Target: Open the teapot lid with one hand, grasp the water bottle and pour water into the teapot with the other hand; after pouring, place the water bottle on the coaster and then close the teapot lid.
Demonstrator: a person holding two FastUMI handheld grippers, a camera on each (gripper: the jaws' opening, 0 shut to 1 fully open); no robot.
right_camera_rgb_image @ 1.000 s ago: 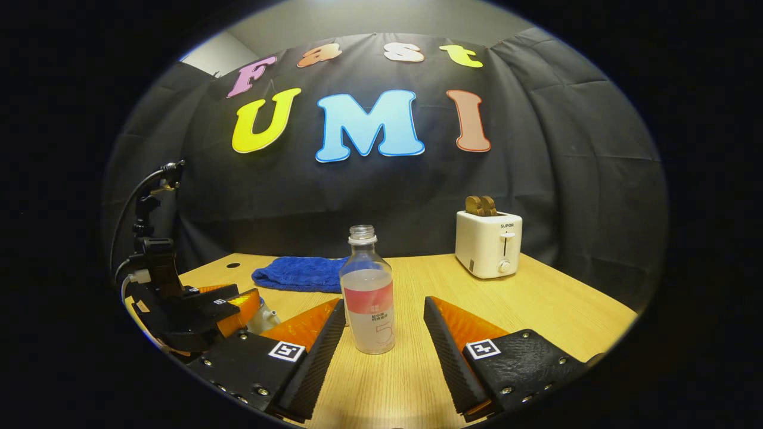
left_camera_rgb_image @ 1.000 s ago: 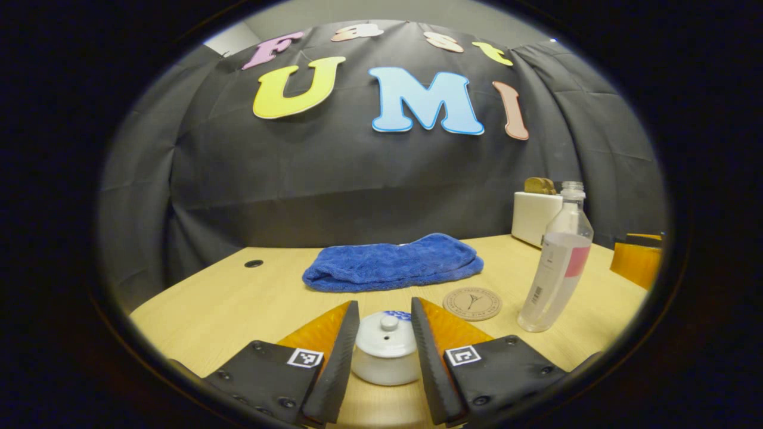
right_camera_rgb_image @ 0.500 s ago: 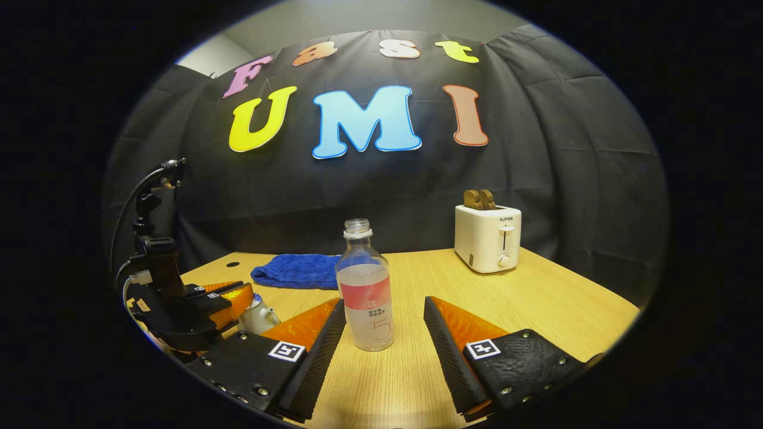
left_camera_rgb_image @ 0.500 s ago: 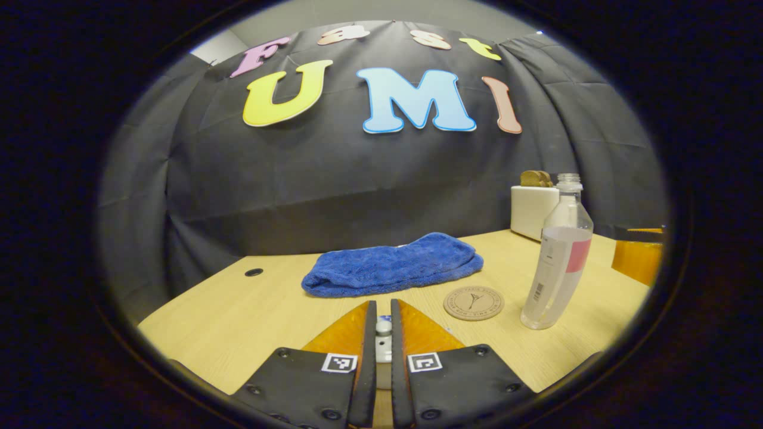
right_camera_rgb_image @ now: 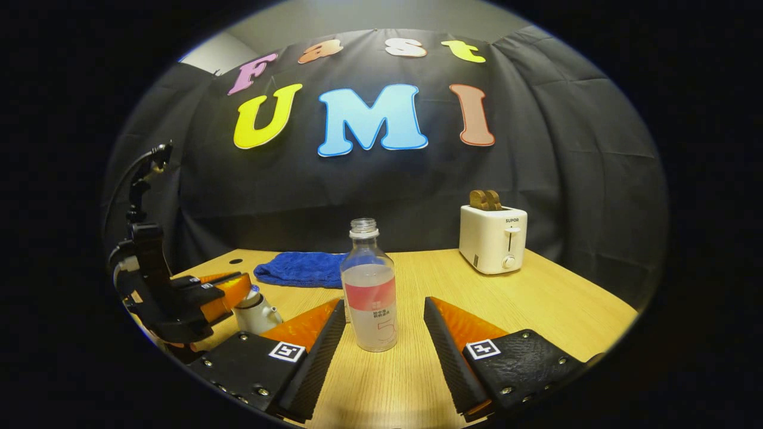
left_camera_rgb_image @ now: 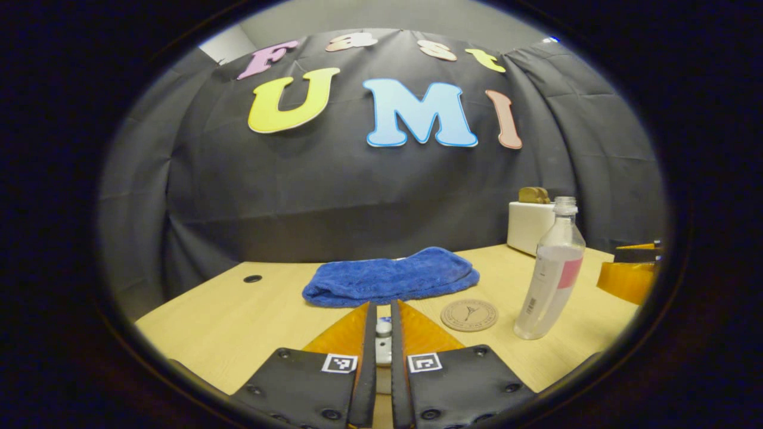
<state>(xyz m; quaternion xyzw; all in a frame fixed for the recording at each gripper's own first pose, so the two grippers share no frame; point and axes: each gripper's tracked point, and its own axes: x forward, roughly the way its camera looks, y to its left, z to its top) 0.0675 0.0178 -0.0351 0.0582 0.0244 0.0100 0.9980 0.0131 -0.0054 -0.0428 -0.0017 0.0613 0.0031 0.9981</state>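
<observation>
Teapot (right_camera_rgb_image: 255,314) and water bottle (right_camera_rgb_image: 369,286) stand on wooden table (right_camera_rgb_image: 536,298).

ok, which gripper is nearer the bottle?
Right. The right gripper is open with the bottle between its fingers, untouched; the left gripper is off beside it, at the teapot.

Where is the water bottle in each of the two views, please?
Left gripper view: the water bottle stands at the right, beside the coaster.
Right gripper view: it stands at the centre, ahead of the open right gripper.
Shared landmark: the blue towel.
</observation>
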